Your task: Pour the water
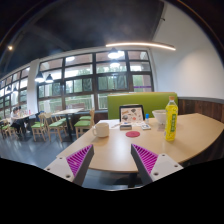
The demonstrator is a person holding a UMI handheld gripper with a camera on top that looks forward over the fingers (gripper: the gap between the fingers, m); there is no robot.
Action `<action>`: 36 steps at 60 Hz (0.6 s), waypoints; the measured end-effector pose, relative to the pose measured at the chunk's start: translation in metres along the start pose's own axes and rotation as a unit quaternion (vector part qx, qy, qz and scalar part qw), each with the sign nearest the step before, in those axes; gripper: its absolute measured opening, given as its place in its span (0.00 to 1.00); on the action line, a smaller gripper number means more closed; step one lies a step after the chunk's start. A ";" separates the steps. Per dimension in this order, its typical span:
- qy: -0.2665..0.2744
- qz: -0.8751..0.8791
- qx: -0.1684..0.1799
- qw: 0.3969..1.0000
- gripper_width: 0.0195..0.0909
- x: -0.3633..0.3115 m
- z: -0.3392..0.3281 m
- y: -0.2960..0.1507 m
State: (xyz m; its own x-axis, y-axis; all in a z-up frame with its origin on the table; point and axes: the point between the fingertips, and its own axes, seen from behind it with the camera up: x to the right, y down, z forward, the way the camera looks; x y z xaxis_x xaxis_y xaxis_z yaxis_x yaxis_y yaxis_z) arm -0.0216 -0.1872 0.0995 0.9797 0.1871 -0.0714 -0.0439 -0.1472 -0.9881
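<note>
Now the gripper is wide open, holding nothing. It probably needs to reach the yellow bottle on the table next.

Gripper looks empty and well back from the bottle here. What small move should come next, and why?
Probably ease forward toward the yellow bottle. The gripper is open with nothing between its fingers, and the bottle stands upright on the table well beyond them, off toward the right finger, beside a white cup. Closing that gap and lining the bottle up between the fingers likely comes before any grasp.
</note>
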 end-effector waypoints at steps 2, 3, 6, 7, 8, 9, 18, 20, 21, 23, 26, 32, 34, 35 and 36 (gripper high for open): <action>0.001 0.001 -0.004 1.000 0.88 0.003 0.002 0.003; 0.003 0.002 -0.005 1.000 0.88 0.005 0.002 0.004; 0.014 0.004 -0.007 1.000 0.87 0.016 0.000 0.002; 0.018 0.005 -0.005 1.000 0.87 0.024 0.004 0.006; 0.023 0.004 -0.004 1.000 0.87 0.031 0.005 0.006; 0.028 0.003 -0.003 1.000 0.87 0.037 0.007 0.006; 0.092 -0.012 0.011 0.996 0.86 0.119 0.026 -0.014; 0.109 -0.016 0.013 0.994 0.87 0.138 0.029 -0.021; 0.117 -0.018 0.014 0.993 0.86 0.149 0.034 -0.023; 0.132 -0.022 0.015 0.991 0.86 0.172 0.046 -0.029; 0.151 -0.031 0.020 0.988 0.86 0.200 0.058 -0.037; 0.182 -0.033 0.027 0.982 0.87 0.253 0.101 -0.049; 0.184 -0.035 0.027 0.982 0.88 0.265 0.119 -0.050; 0.186 -0.036 0.026 0.982 0.88 0.272 0.127 -0.051; 0.188 -0.037 0.025 0.981 0.88 0.278 0.135 -0.051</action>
State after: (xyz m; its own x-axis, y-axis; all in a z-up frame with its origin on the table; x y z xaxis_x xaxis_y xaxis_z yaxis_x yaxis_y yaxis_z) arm 0.2269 0.0032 0.1115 0.9831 -0.1770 0.0463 0.0295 -0.0966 -0.9949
